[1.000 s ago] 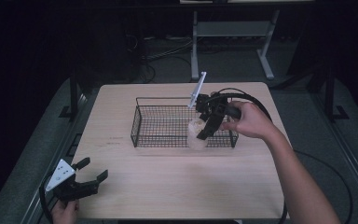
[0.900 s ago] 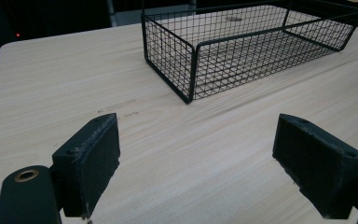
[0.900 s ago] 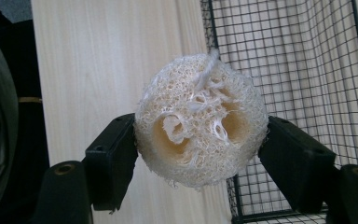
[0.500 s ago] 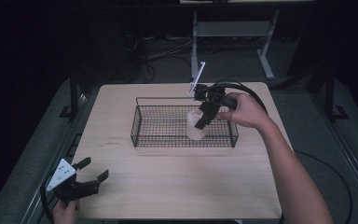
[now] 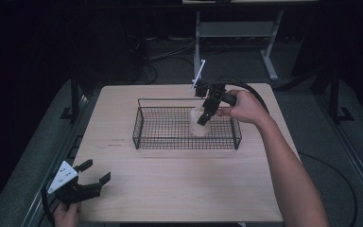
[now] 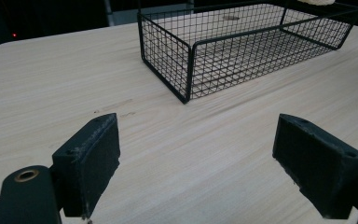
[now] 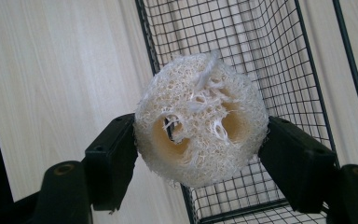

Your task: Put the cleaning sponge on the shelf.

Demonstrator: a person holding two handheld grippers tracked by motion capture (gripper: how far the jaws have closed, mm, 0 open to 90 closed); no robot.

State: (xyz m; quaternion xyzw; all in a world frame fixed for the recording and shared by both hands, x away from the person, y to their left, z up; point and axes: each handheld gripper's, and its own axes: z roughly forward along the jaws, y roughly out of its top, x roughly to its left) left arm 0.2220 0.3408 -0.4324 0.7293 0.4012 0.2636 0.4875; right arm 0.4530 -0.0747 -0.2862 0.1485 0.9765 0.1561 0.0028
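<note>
The right hand-held gripper [image 5: 202,118] has its jaws clamped on the loofah [image 7: 200,119], hanging over the basket [image 5: 142,127] and not yet let go, I'd say, while the left hand-held gripper [image 6: 205,158] rests wide open and empty on the worktop [image 5: 179,179].

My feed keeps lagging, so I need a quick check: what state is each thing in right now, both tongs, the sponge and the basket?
Right tongs: shut on the loofah sponge, held over the basket.
Loofah sponge: clamped between the jaws, hollow end toward the camera.
Wire basket: upright on the table; floor looks bare where visible.
Left tongs: open, holding nothing, low over the table's near left corner.
Table: level light wood.
</note>
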